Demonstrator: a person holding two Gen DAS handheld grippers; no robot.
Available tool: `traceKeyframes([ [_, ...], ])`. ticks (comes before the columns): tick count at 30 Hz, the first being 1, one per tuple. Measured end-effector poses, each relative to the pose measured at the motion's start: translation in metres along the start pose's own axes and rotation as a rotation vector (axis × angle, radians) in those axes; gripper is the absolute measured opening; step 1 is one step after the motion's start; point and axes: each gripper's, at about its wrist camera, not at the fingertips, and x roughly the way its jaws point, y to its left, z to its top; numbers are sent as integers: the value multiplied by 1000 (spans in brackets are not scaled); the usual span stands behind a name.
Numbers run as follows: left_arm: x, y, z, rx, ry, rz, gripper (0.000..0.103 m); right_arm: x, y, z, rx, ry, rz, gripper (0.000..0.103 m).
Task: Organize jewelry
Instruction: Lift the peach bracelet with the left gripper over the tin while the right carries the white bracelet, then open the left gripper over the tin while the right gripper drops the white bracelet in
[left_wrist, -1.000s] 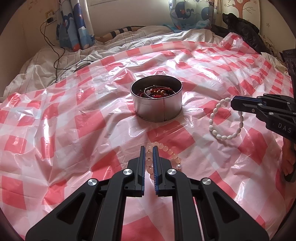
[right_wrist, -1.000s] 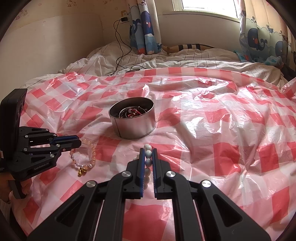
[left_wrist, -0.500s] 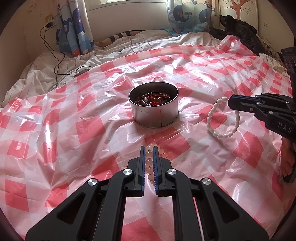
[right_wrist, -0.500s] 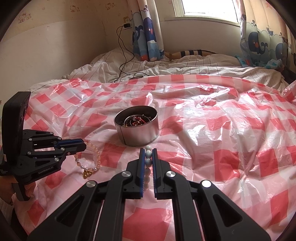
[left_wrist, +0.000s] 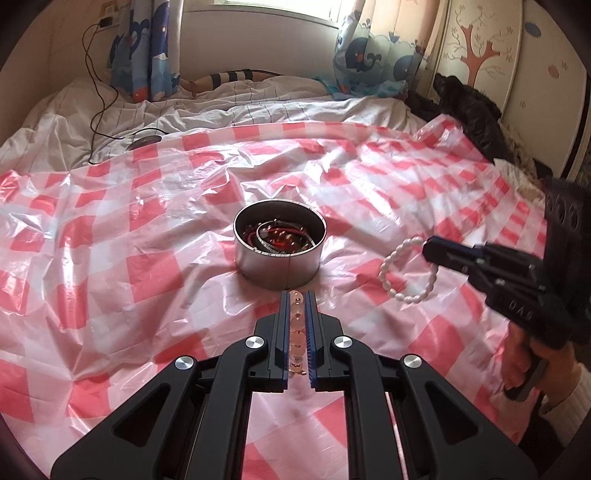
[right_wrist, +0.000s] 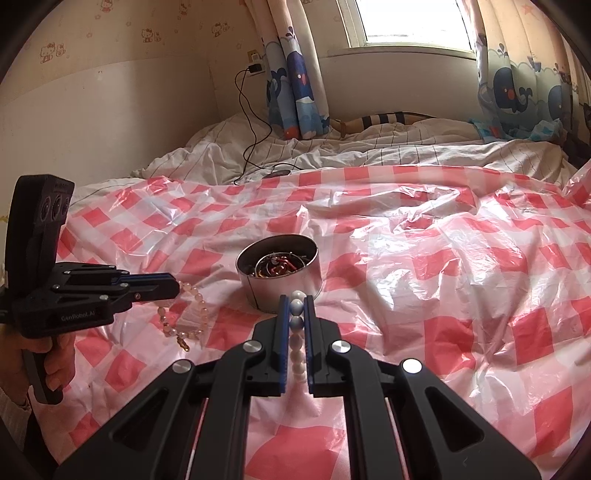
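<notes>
A round metal tin (left_wrist: 279, 258) (right_wrist: 281, 280) with red and metal jewelry inside stands on the red-and-white checked plastic sheet (left_wrist: 110, 266). My left gripper (left_wrist: 296, 295) is shut on a pale pink bead bracelet (left_wrist: 296, 332), which hangs off the sheet in the right wrist view (right_wrist: 184, 317), left of the tin. My right gripper (right_wrist: 296, 297) is shut on a white bead bracelet (right_wrist: 296, 332), which hangs lifted to the right of the tin in the left wrist view (left_wrist: 402, 273). Both grippers are a little short of the tin.
The sheet covers a bed with rumpled white bedding (left_wrist: 221, 107) at the back. A black charger cable (right_wrist: 251, 147) lies on it. Whale-print curtains (right_wrist: 295, 74) hang by the window. Dark clothing (left_wrist: 469, 110) lies at the right edge.
Both grippers have risen and lifted their bracelets off the sheet. The tin has not moved.
</notes>
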Motion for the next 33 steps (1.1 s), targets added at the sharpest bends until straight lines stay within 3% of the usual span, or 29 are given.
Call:
traceKeyframes([
  [11, -2, -5, 59, -31, -64, -121, 7, -7, -20, 21, 112, -27, 93, 8],
  [21, 41, 14, 84, -139, -71, -192, 7, -4, -24, 29, 128, -35, 114, 8],
  [31, 98, 34, 67, -166, 66, -94, 8, 12, -14, 52, 127, -37, 177, 8],
  [33, 98, 37, 65, -160, 81, -73, 17, 18, -12, 57, 128, -32, 192, 8],
])
